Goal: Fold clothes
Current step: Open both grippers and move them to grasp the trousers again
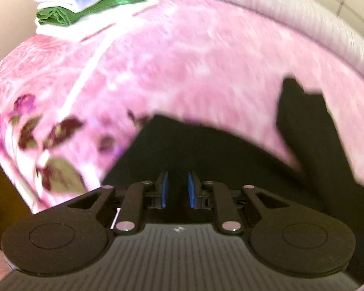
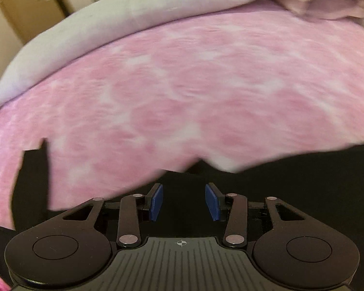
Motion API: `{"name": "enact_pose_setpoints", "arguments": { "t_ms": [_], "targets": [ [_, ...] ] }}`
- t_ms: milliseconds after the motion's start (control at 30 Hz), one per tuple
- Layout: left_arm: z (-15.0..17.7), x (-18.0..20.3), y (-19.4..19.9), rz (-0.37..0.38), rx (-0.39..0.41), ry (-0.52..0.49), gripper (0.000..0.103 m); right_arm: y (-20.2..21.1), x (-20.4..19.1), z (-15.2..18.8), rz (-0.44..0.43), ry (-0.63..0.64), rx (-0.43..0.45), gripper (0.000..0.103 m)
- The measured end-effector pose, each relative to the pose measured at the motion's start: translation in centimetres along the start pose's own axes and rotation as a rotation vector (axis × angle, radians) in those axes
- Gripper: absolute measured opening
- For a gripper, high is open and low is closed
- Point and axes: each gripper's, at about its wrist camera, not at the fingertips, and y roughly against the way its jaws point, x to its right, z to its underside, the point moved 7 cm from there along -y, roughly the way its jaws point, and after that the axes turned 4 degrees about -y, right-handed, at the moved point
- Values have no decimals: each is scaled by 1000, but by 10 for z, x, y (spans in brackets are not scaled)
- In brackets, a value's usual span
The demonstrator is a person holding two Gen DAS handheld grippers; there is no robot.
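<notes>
1. Left wrist view: left gripper (image 1: 177, 189) low in the middle, pointing steeply down over a black garment (image 1: 206, 150) spread on a pink bedspread (image 1: 182, 60).
2. Blue pads (image 1: 191, 190) a narrow gap apart, with only dark cloth visible behind and between them; cannot tell whether any of it is pinched.
3. Black garment filling the lower middle and right, with one flap (image 1: 301, 111) reaching up at the right onto the pink cover.
4. Much motion blur across the bedspread; dark floral print (image 1: 60, 131) at its left edge.
5. Pile of folded clothes (image 1: 89, 2) at the far top left on the bed, showing green, white, blue and dark layers.
6. Pale rolled blanket (image 1: 291, 12) along the far edge of the bed.
7. Right wrist view: right gripper (image 2: 184, 201) spread clearly apart, blue pads (image 2: 212, 202) touching nothing, black cloth beneath them.
8. Black garment (image 2: 303, 181) across the lower right, another dark piece (image 2: 31, 181) standing out at the left edge.
9. Pink bedspread (image 2: 182, 84) blurred above; grey blanket (image 2: 97, 19) along the far side; pinkish folded bedding (image 2: 322, 0) at the top right.
</notes>
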Motion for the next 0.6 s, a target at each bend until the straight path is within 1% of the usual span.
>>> {"name": "enact_pose_setpoints", "arguments": {
  "t_ms": [67,133,200,267,367,400,433,467,500,600],
  "targets": [
    [-17,-8,-10,3,-43,10,15,-21,-29,0,-47,-3,-61,44],
    [-29,-14,-21,0,-94,16,15,-50,-55,9,-91,-31,-174,44],
    [-39,-20,-33,3,-139,21,15,-76,-70,15,-91,-85,-229,44],
    [-49,-27,-43,15,-171,27,15,-88,-83,10,-105,-122,-193,44],
    [-53,-34,-48,58,-187,45,15,-98,-103,-3,-250,-263,-123,44],
    [-53,-36,-49,72,-194,51,15,-102,-111,-5,-285,-289,-121,44],
    [-52,-38,-51,80,-203,62,15,-108,-120,-4,-311,-292,-139,44],
    [-51,-41,-53,89,-213,74,15,-116,-129,-1,-334,-282,-176,44],
    [-49,-44,-54,97,-223,85,15,-127,-140,5,-359,-262,-234,44],
    [-46,-56,-54,114,-236,134,15,-142,-158,17,-371,-218,-281,44]
  ]
}}
